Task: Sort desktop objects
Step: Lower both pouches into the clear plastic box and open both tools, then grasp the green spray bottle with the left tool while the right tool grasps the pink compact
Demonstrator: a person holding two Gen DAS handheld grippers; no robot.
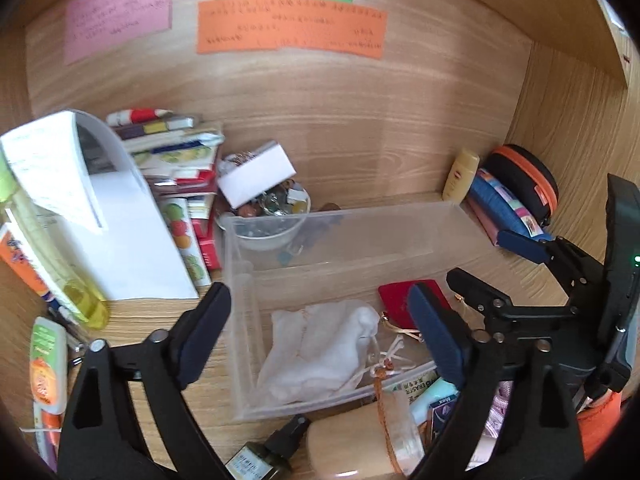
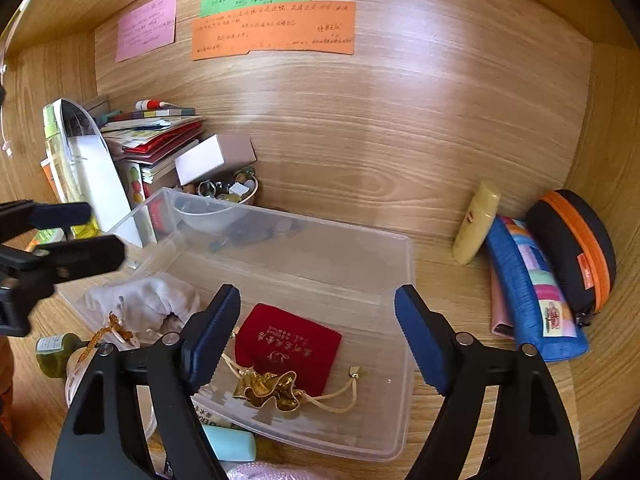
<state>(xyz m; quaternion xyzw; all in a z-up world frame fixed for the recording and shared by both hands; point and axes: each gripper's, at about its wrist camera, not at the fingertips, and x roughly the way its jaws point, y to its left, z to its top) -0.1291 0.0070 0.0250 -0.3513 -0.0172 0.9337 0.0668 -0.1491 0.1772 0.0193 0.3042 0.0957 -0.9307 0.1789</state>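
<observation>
A clear plastic box (image 1: 239,264) (image 2: 409,280) sits on the wooden desk. A white cloth pouch (image 1: 320,348) (image 2: 140,300) lies at one end of it. At the other end lies a red velvet pouch (image 2: 288,340) (image 1: 396,298) with a gold lining and a drawstring. My left gripper (image 1: 318,300) (image 2: 80,234) hangs open above the white pouch, holding nothing. Over the red pouch, my right gripper (image 2: 318,296) (image 1: 496,264) also stands open, its pads well apart and clear of the pouch.
Booklets (image 2: 156,140) and a bowl of trinkets (image 2: 224,194) crowd the back left. A yellow tube (image 2: 476,224), a blue pencil case (image 2: 536,292) and a black case with an orange zip (image 2: 572,248) lie at the right. A small green bottle (image 1: 256,456) and an eraser (image 2: 232,444) lie near the box's front.
</observation>
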